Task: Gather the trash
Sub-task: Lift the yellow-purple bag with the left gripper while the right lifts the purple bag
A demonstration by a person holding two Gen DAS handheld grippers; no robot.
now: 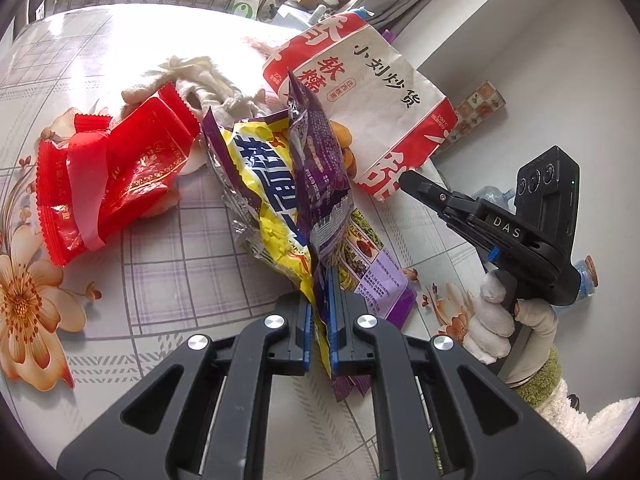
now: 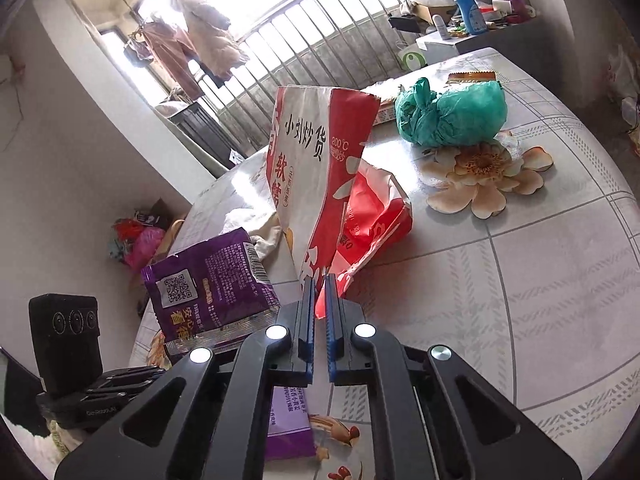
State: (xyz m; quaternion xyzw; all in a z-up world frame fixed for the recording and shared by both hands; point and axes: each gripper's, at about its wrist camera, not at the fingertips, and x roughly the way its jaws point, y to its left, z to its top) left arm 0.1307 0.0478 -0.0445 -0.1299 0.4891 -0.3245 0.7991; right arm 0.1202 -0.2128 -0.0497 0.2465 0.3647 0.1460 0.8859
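left tool (image 1: 319, 320) clamps purple-yellow snack wrapper (image 1: 280, 184), lifted | right tool (image 2: 319, 312) pinches red-white paper bag (image 2: 316, 168) corner at 12 o'clock, upright for filling

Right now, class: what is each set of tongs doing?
Left tongs: shut on the purple and yellow snack wrapper.
Right tongs: shut on the red and white paper bag.

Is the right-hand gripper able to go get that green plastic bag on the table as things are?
Probably not yet. The right gripper is shut on the red and white paper bag, so its jaws are taken. The green plastic bag lies farther off on the table, with bare cloth between.
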